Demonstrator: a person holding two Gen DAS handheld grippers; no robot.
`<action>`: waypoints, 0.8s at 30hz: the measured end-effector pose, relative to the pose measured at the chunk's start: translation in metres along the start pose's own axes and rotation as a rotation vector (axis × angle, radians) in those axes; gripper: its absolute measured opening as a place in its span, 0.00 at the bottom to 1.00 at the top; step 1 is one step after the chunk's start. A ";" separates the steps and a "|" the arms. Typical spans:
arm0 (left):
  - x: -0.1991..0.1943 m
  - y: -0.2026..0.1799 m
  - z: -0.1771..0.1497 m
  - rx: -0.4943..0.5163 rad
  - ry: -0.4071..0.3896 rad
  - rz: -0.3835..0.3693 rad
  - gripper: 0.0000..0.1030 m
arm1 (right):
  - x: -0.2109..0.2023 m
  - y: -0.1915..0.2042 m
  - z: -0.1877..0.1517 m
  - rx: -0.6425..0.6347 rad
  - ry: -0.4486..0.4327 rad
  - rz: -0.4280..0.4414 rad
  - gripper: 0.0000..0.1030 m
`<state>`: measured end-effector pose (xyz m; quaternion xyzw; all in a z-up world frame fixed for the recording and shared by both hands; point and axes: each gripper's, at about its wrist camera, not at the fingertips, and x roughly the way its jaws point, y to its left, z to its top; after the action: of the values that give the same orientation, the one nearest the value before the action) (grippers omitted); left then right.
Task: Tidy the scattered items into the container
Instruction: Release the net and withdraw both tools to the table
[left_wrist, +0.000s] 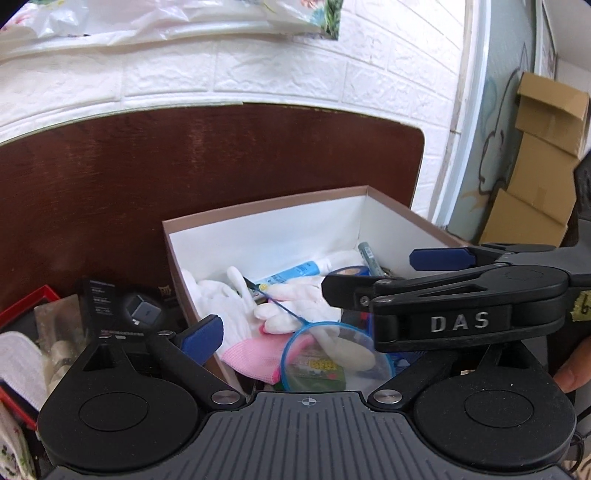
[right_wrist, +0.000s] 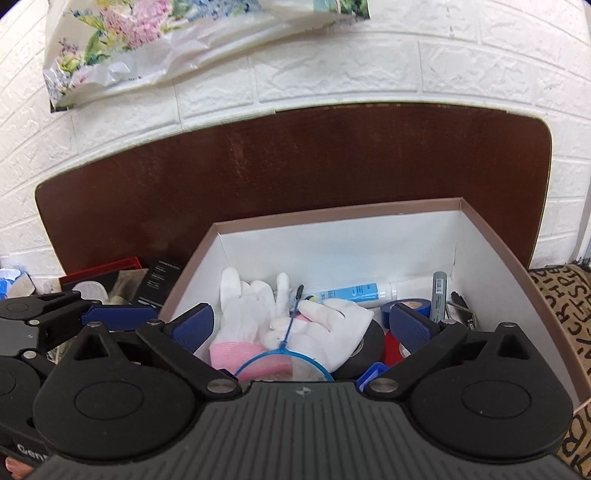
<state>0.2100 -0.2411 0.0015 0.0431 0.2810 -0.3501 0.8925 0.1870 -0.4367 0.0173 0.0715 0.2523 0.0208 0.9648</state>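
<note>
Container (right_wrist: 495, 254) holds gloves (right_wrist: 258, 314), tape, tube; both tongs, left (left_wrist: 295, 332) and right (right_wrist: 301, 325), spread wide, empty, above contents: release position.

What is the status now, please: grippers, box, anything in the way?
Left gripper and right gripper open, empty. Gloves and blue net inside box. Nothing blocking.

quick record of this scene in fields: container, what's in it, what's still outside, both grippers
container: open cardboard box, white inside, on a dark brown surface
inside: white gloves with pink cuffs, small blue net, blue tube, blue tape roll, black tape roll, grey marker
outside, left of box: black carton, red-edged tray
left gripper: open, empty
right gripper: open, empty, over the box
</note>
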 end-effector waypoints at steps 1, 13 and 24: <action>-0.004 0.000 0.000 -0.004 -0.004 0.000 0.98 | -0.005 0.002 0.001 -0.004 -0.009 -0.001 0.99; -0.057 -0.014 -0.004 -0.014 -0.050 0.029 0.98 | -0.058 0.032 0.004 -0.066 -0.069 0.016 1.00; -0.115 -0.004 -0.037 -0.096 -0.094 0.079 0.99 | -0.106 0.059 -0.016 -0.097 -0.116 0.043 1.00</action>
<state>0.1211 -0.1646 0.0321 -0.0053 0.2535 -0.3025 0.9188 0.0864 -0.3847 0.0636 0.0312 0.1932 0.0494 0.9794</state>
